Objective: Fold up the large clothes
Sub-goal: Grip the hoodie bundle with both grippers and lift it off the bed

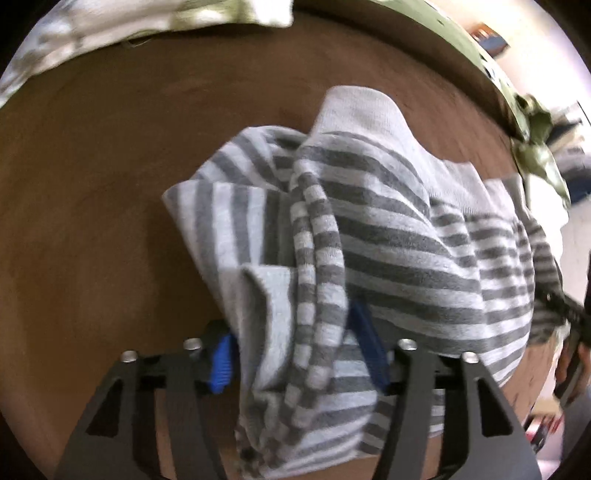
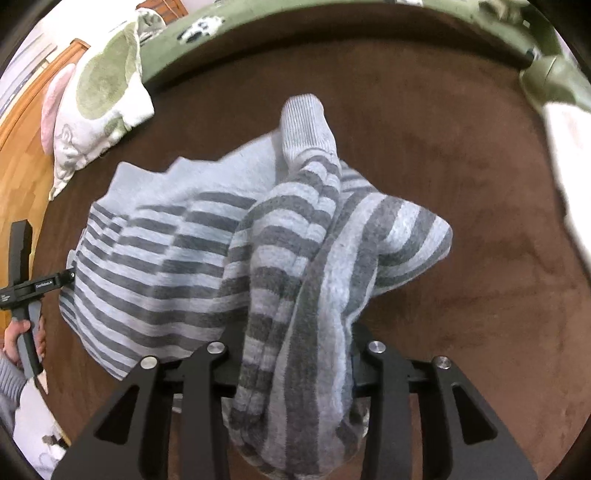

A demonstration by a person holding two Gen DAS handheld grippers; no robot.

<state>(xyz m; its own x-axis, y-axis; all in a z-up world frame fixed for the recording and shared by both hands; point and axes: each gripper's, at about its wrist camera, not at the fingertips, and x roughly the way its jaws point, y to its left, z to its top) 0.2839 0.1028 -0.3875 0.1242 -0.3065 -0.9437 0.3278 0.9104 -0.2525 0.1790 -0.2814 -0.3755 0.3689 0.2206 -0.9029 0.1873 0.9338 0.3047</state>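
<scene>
A grey-and-white striped sweater (image 1: 388, 229) hangs bunched between both grippers above a brown surface (image 1: 92, 221). My left gripper (image 1: 295, 354) is shut on a gathered fold of it, its blue pads (image 1: 221, 363) either side of the cloth. My right gripper (image 2: 295, 365) is shut on another bunched part of the sweater (image 2: 166, 258), which drapes over and hides its fingertips. A ribbed plain-grey cuff (image 2: 306, 125) sticks up beyond. The left gripper's body (image 2: 26, 291) and the hand holding it show at the left edge of the right wrist view.
A white and green patterned cloth (image 2: 99, 96) lies at the far left of the brown surface (image 2: 461, 258). A green patterned border (image 2: 258, 18) runs along the far edge. Wooden floor (image 2: 18, 166) lies beyond on the left. Another white cloth (image 2: 569, 155) sits at the right.
</scene>
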